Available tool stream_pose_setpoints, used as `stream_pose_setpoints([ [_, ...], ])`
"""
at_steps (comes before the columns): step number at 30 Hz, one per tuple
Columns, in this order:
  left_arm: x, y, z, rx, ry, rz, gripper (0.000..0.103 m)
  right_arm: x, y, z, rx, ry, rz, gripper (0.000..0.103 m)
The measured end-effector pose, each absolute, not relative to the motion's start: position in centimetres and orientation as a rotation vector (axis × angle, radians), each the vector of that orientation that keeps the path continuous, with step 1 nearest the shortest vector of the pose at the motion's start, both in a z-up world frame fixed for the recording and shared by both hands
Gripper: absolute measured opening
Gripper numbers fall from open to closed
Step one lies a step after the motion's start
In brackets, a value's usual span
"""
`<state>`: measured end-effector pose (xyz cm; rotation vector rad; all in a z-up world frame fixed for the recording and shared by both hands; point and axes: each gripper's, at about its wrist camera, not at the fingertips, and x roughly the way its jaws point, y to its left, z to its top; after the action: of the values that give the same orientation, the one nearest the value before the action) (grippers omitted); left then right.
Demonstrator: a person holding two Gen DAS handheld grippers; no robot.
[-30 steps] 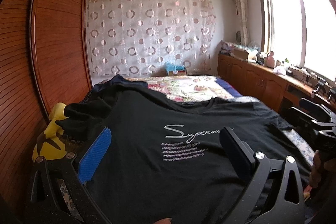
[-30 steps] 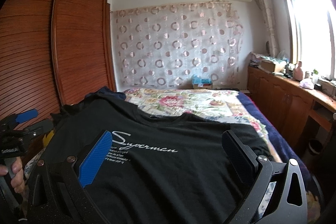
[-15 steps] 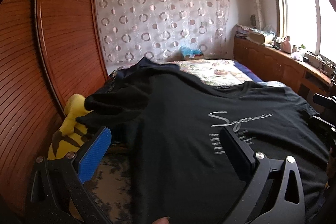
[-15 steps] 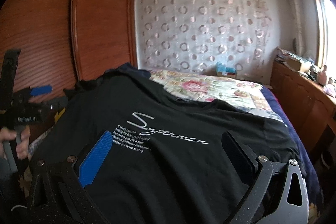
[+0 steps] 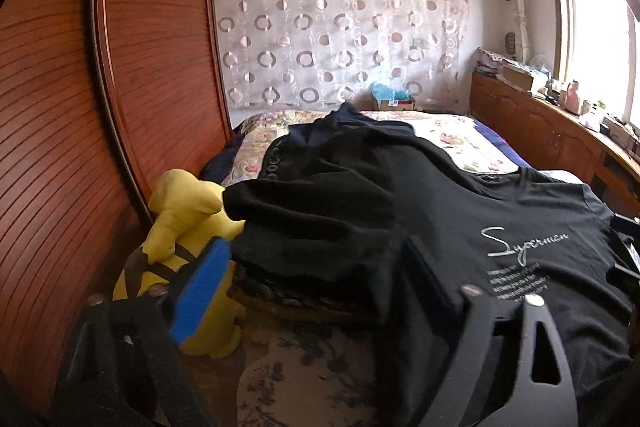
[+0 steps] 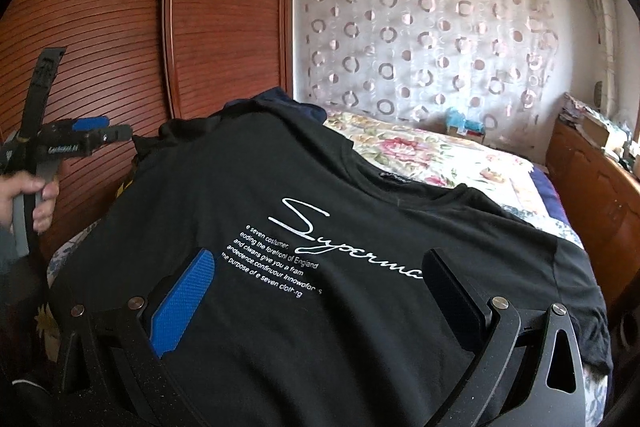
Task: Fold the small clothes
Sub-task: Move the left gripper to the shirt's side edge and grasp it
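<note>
Black T-shirt (image 6: 320, 267) spread on bed (image 6: 460, 163), left tongs (image 5: 316, 279) closing over its sleeve edge, right tongs (image 6: 320, 291) released

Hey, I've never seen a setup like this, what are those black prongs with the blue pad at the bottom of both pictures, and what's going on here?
Those prongs are two-finger grippers that a person holds, one in each hand, each with a wide-angle camera looking along its fingers. One picture comes from the left gripper, the other from the right gripper. The right view also shows the person's hand holding the left tool. A black T-shirt printed "Superman" lies spread on a floral bed, a yellow plush toy beside it. The left jaws are closing near a sleeve; the right stands open. Nothing is gripped.
</note>
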<state>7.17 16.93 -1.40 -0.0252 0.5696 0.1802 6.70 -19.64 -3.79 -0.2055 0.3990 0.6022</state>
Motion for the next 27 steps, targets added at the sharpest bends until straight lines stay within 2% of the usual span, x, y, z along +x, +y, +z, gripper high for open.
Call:
stream_pose_setpoints([
  [3, 8.3, 17.7, -1.6, -0.023, 0.590, 0.182, 0.066, 6.9, -19.6, -3.5, -0.208, 0.404, 0.614, 0.103],
  [11, 12.6, 20.2, -2.4, -0.020, 0.669, 0.211, 0.061, 7.3, -17.6, -3.8, -0.240, 0.400, 0.632, 0.103],
  [19, 15.8, 21.5, -4.2, -0.083, 0.780, 0.217, 0.043, 7.4, -16.9, -4.0, -0.250, 0.404, 0.644, 0.103],
  [22, 16.2, 22.0, -4.8, -0.123, 0.808, 0.214, 0.031, 7.5, -16.9, -4.2, -0.246, 0.406, 0.644, 0.103],
  [24, 16.1, 22.1, -4.8, -0.137, 0.797, 0.214, 0.009, 7.5, -17.0, -4.4, -0.240, 0.411, 0.644, 0.103],
  [27, 15.3, 21.6, -4.1, -0.123, 0.760, 0.197, 0.003, 7.1, -17.2, -4.4, -0.241, 0.407, 0.641, 0.103],
])
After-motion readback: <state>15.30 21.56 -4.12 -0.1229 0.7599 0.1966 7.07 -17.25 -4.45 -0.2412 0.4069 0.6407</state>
